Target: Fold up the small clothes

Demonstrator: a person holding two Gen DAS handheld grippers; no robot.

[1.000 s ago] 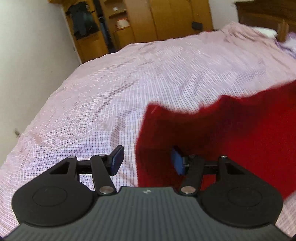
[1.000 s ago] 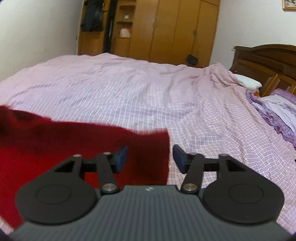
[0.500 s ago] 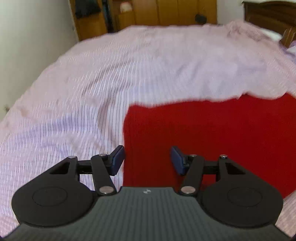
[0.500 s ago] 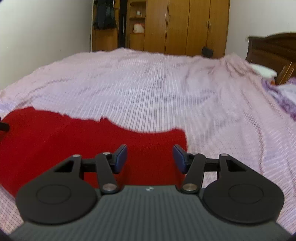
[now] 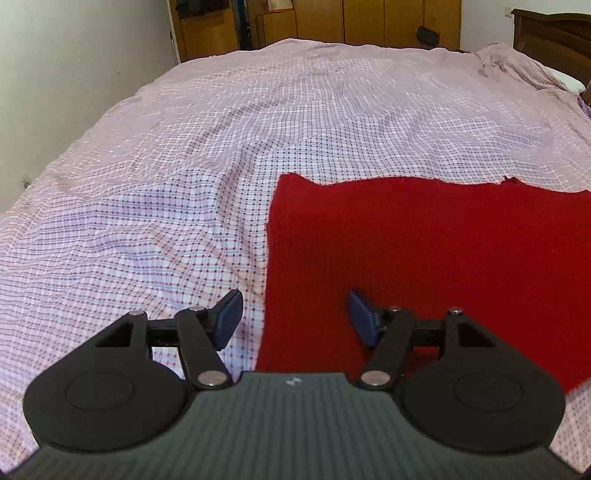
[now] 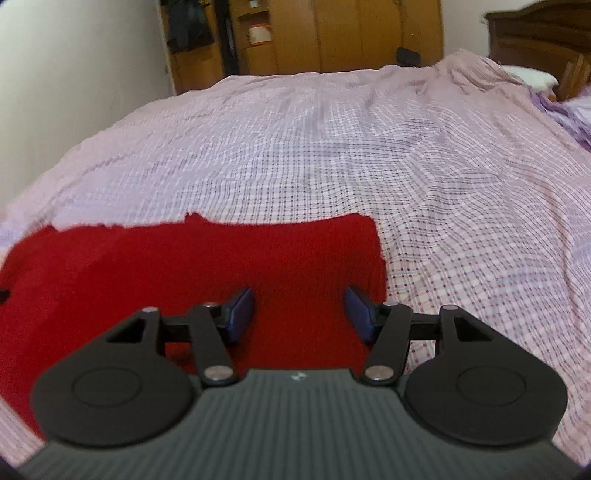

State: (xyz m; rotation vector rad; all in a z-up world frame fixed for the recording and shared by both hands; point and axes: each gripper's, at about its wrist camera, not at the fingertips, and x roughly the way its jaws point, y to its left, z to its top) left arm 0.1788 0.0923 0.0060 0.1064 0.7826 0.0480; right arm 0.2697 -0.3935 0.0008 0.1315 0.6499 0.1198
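A red knitted garment (image 5: 424, 251) lies flat on the checked pink bedspread (image 5: 258, 129). My left gripper (image 5: 293, 317) is open and empty, above the garment's left edge; its left finger is over the bedspread, its right finger over the red cloth. In the right wrist view the same garment (image 6: 184, 273) spreads to the left. My right gripper (image 6: 299, 314) is open and empty above the garment's right part, near its right edge. The garment's near edge is hidden behind both gripper bodies.
The bedspread (image 6: 443, 166) stretches far ahead and to both sides. A white wall (image 5: 74, 74) borders the bed on the left. Wooden wardrobes (image 6: 332, 33) stand at the far end. A dark headboard (image 6: 539, 40), a white pillow (image 6: 532, 75) and purple cloth (image 6: 576, 110) lie at the far right.
The red garment has dropped from a lifted, rumpled state to lying flat on the bed. Both grippers stayed open and shifted above its left and right edges.
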